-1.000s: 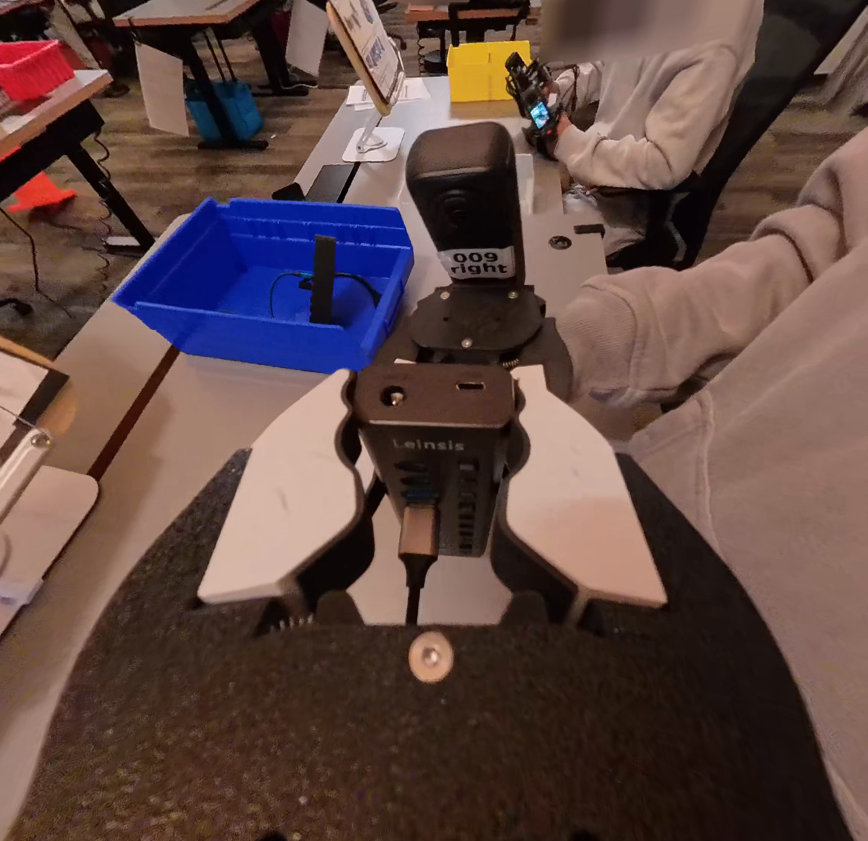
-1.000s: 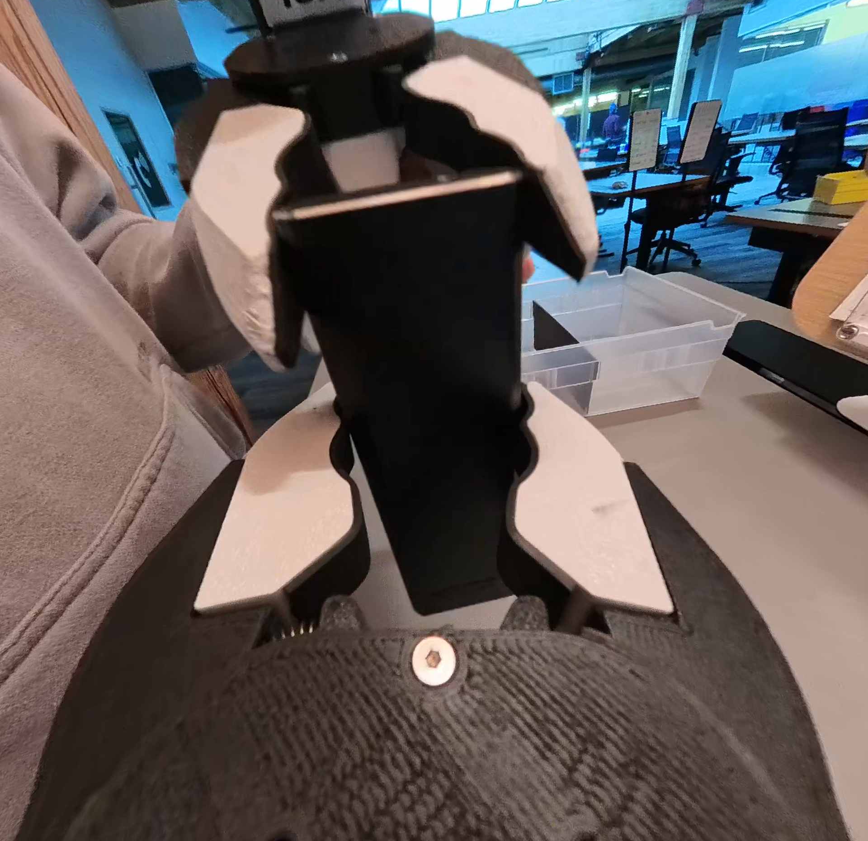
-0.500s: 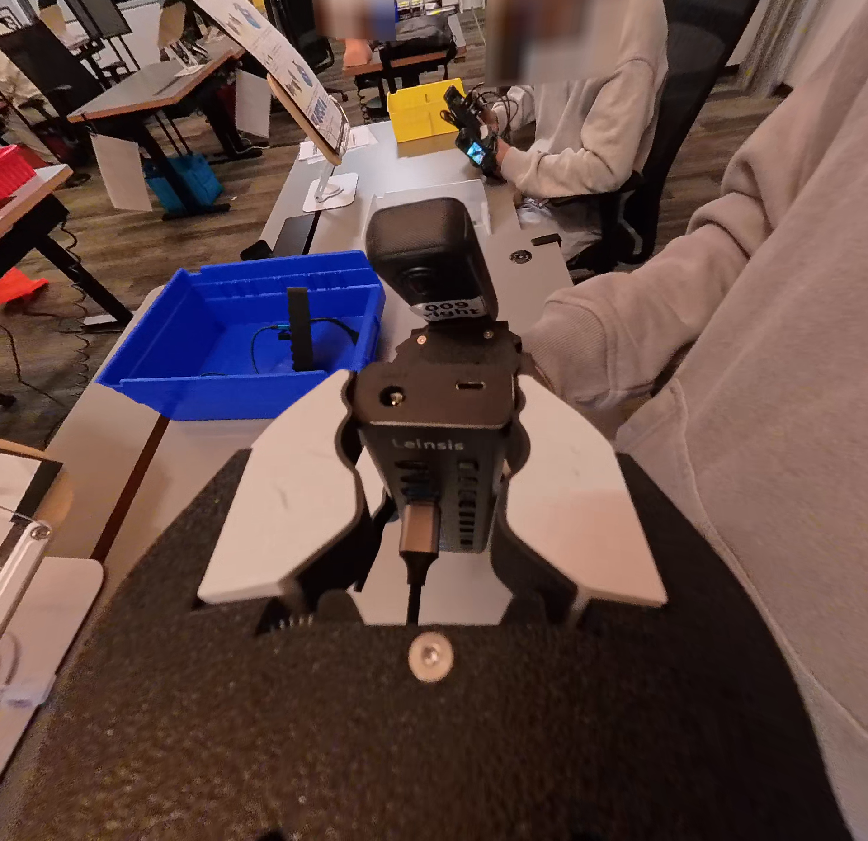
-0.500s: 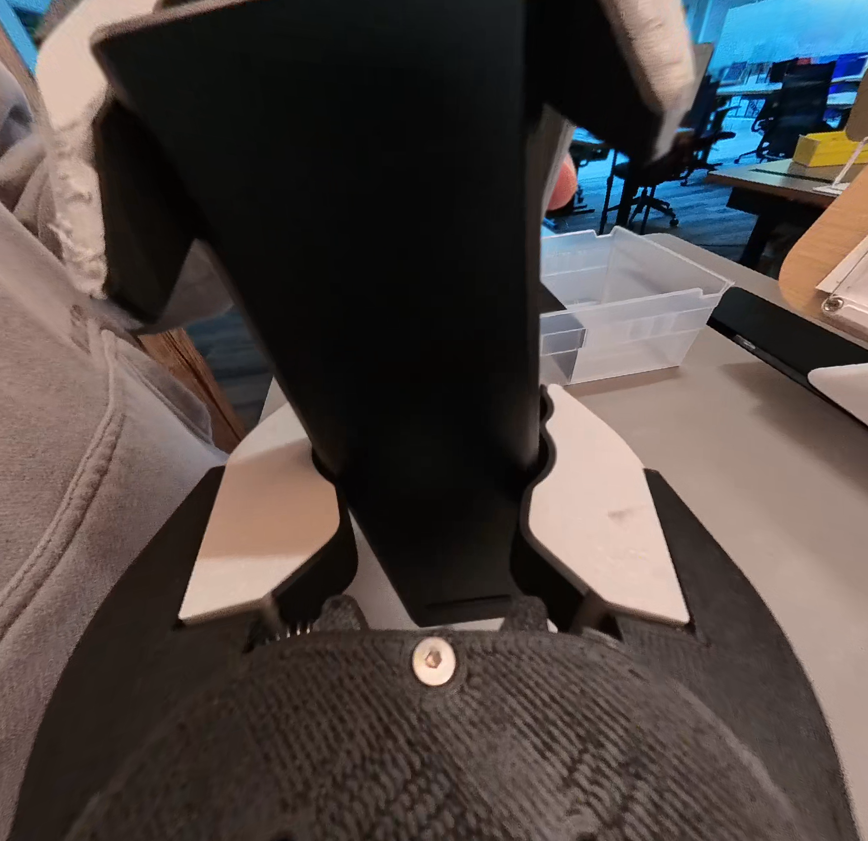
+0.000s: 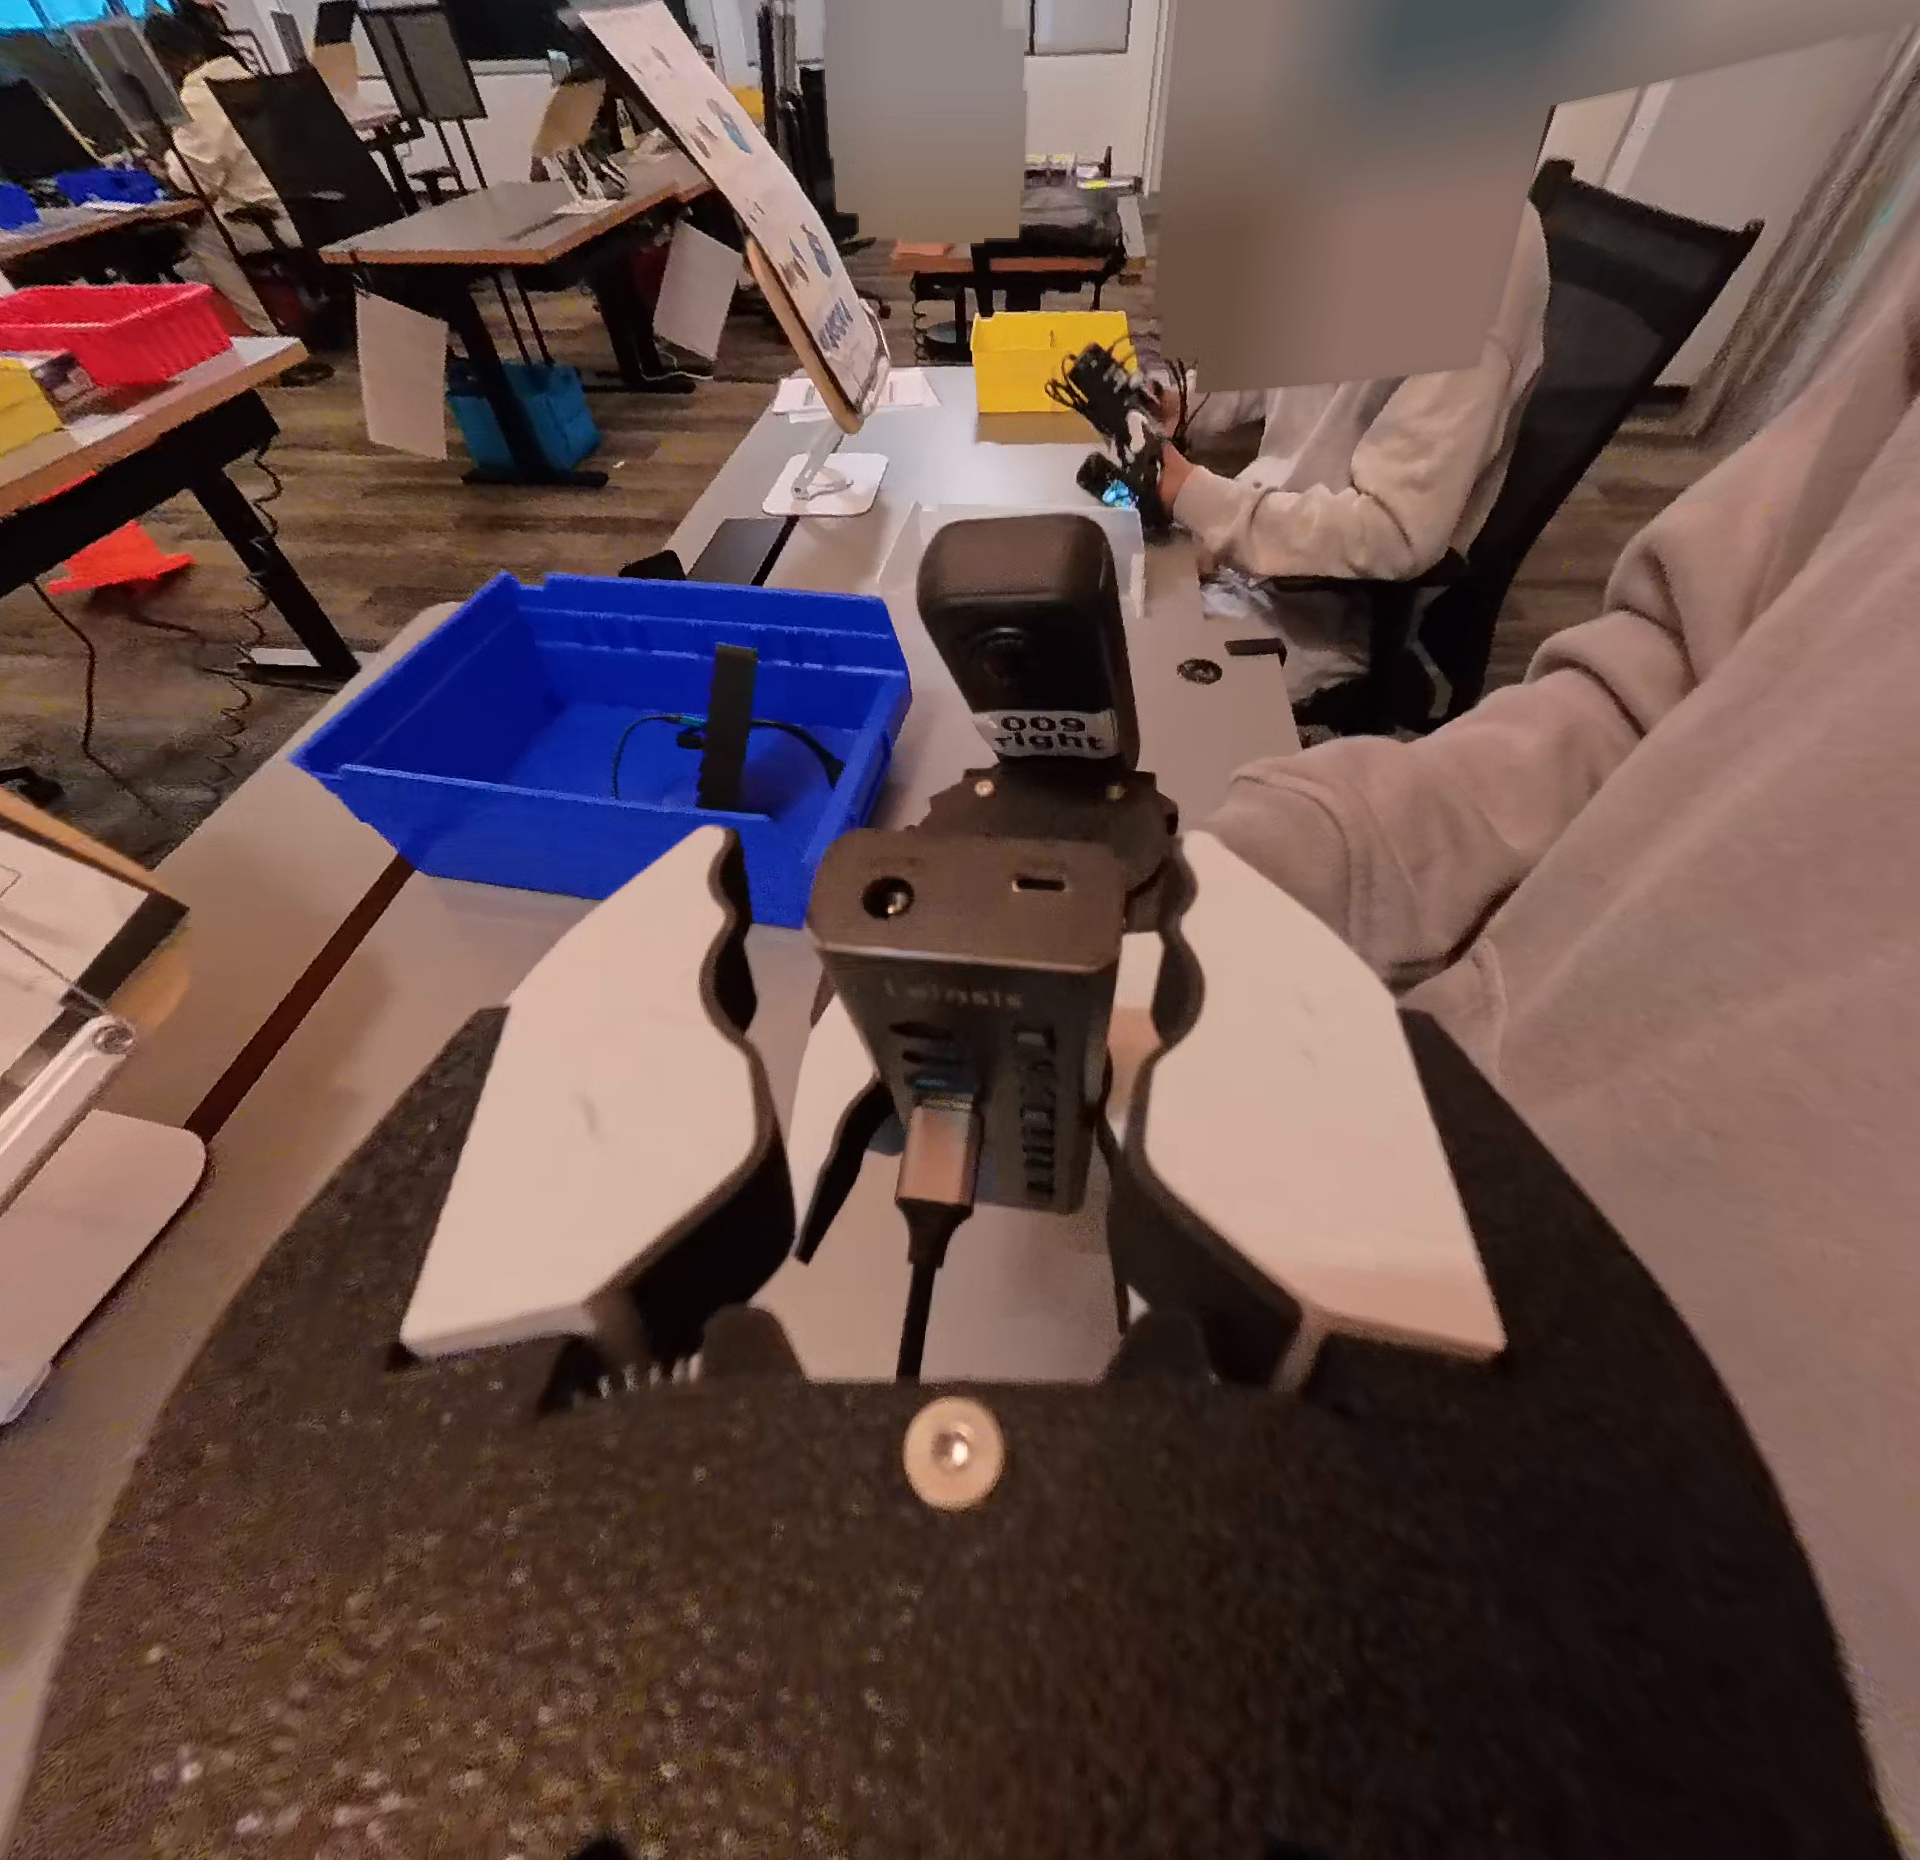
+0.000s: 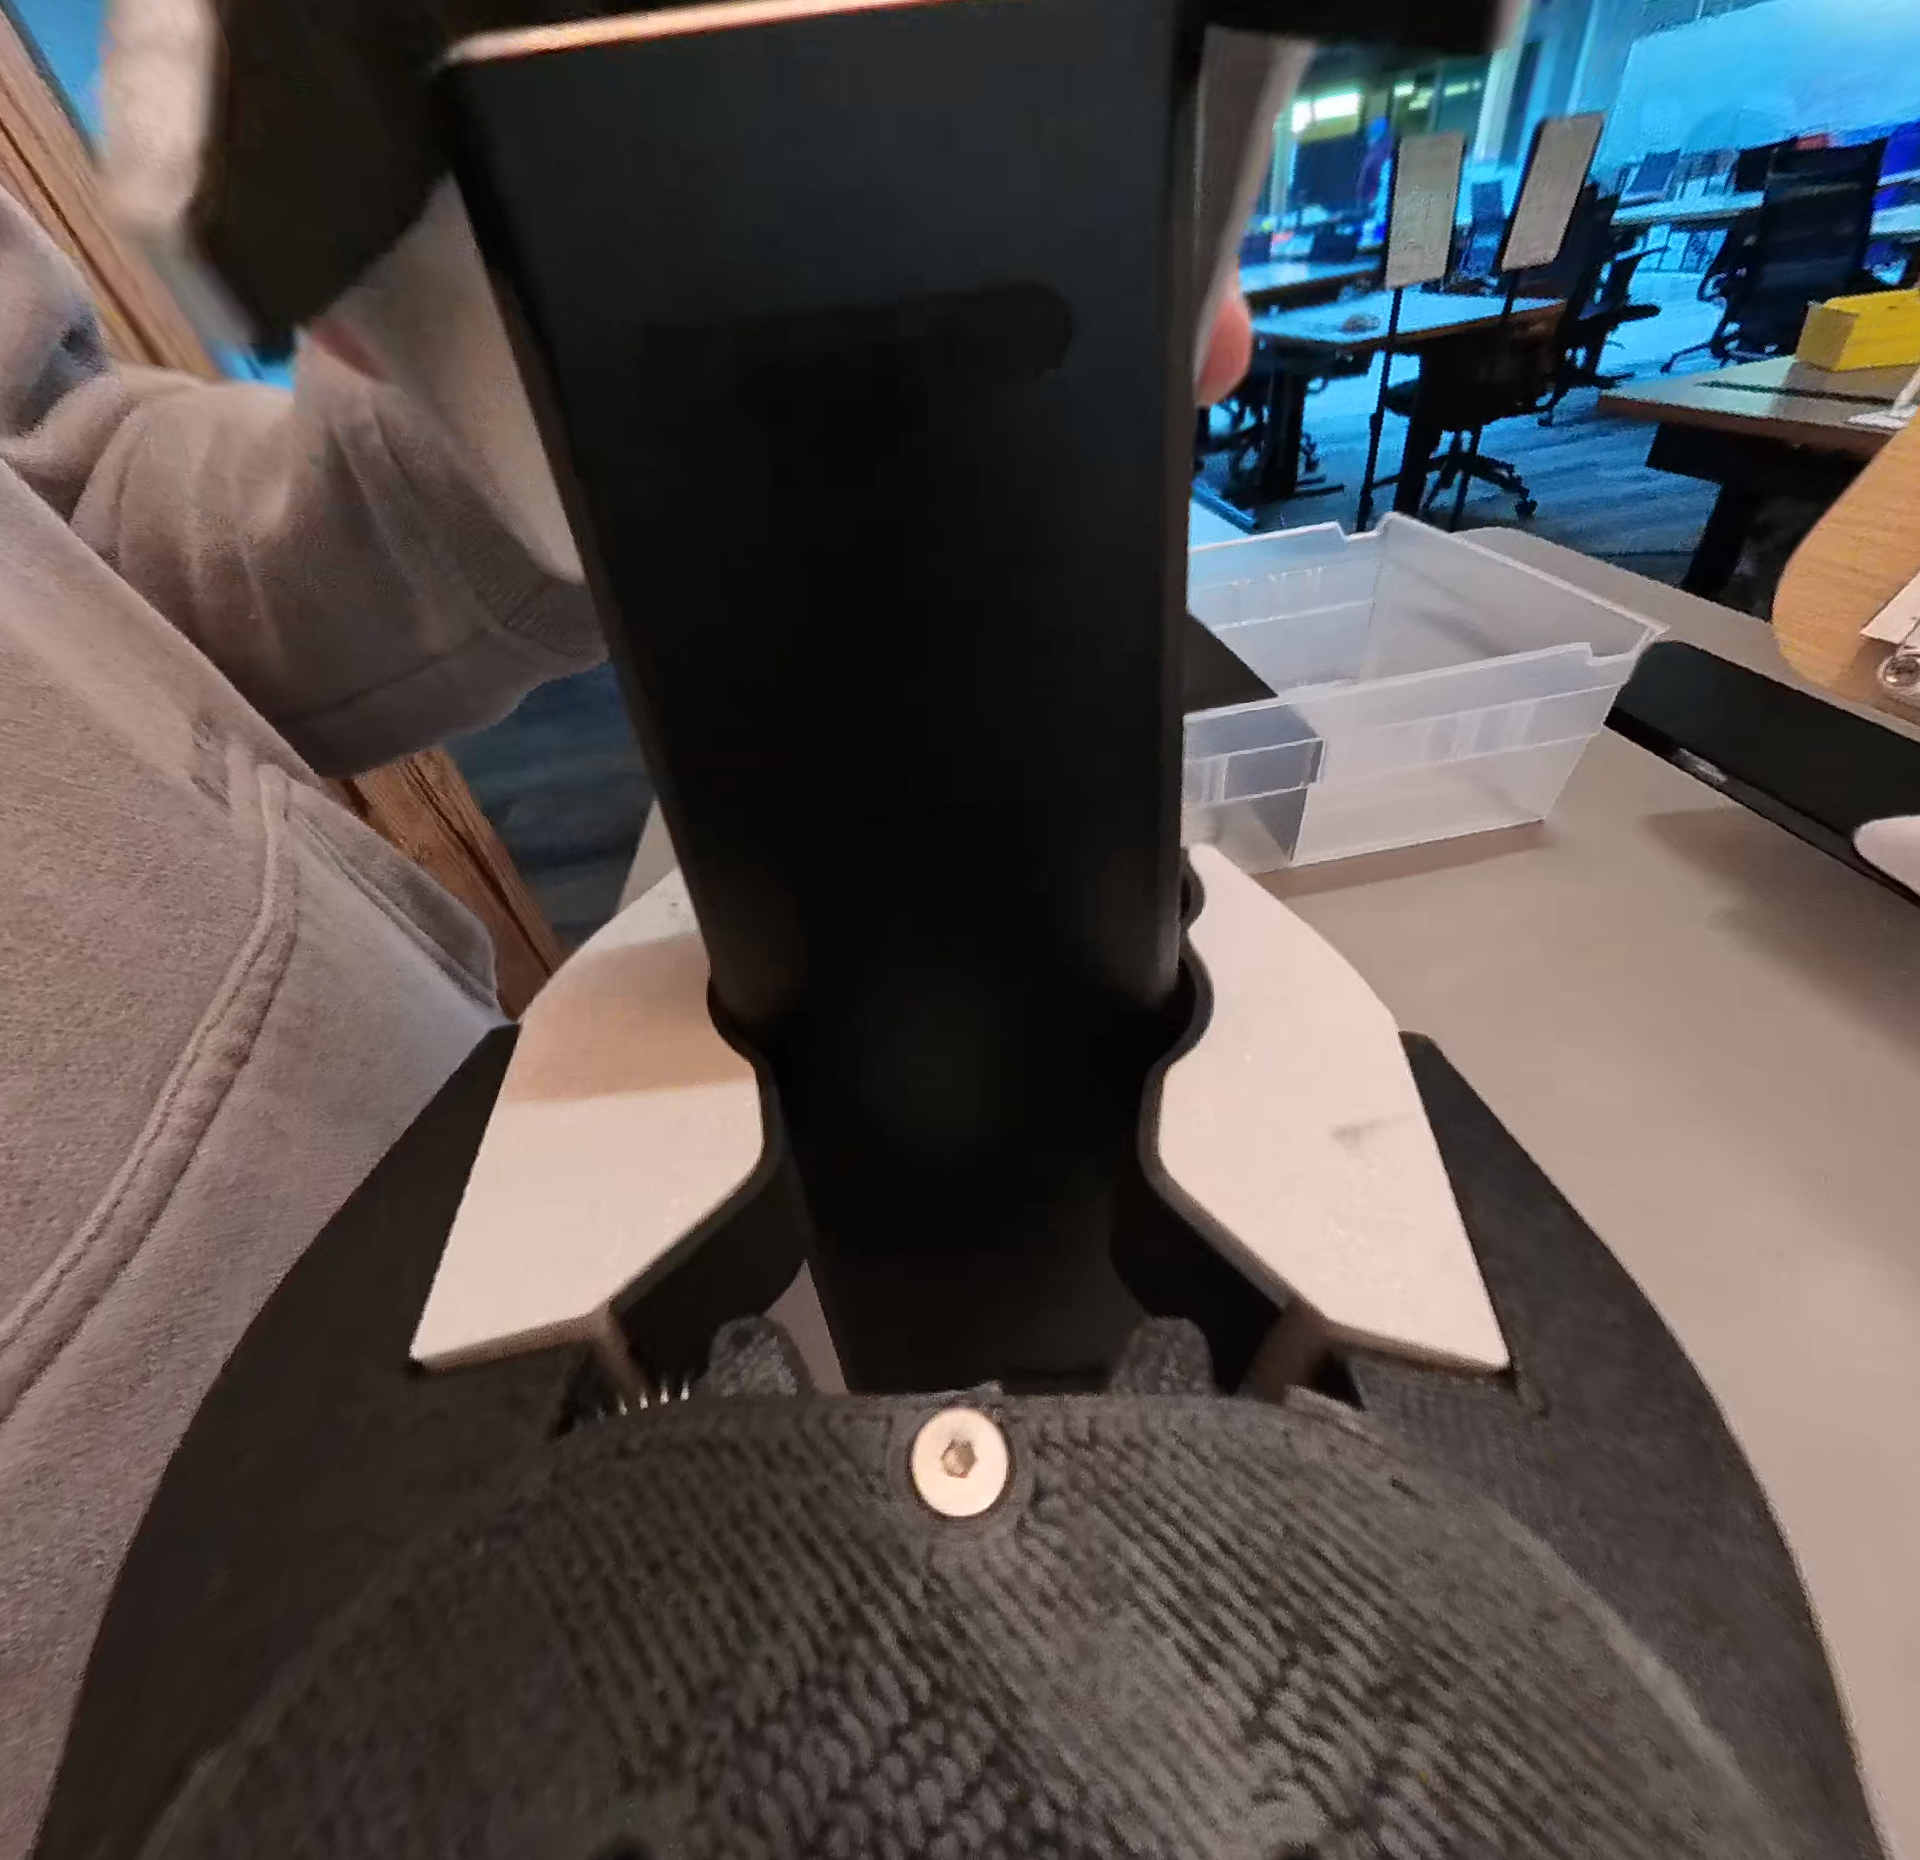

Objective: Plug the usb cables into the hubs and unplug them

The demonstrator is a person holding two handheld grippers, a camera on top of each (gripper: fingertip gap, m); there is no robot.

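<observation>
1. My left gripper (image 5: 961,989) has its jaws spread; neither white finger touches the hub (image 5: 977,1021), which stands between them with a gap on each side.
2. My right gripper (image 6: 961,989) is clamped on the hub's (image 6: 862,615) lower body, so I judge that it alone carries the hub.
3. The USB plug (image 5: 938,1150) is seated in a port on the hub's face, and its cable (image 5: 920,1291) runs down from the hub toward my left gripper's base. I judge the plug-in step done and the unplugging pending.
4. The hub is held upright with its port face toward my left gripper, presumably so the plug can be reached head-on.
5. A blue bin (image 5: 613,730), left of and beyond the hub, holds another hub and cable. A clear bin (image 6: 1392,688) sits right of the hub.
6. Risk, as I judge it: pulling off-axis could twist the hub in the clamp.
</observation>
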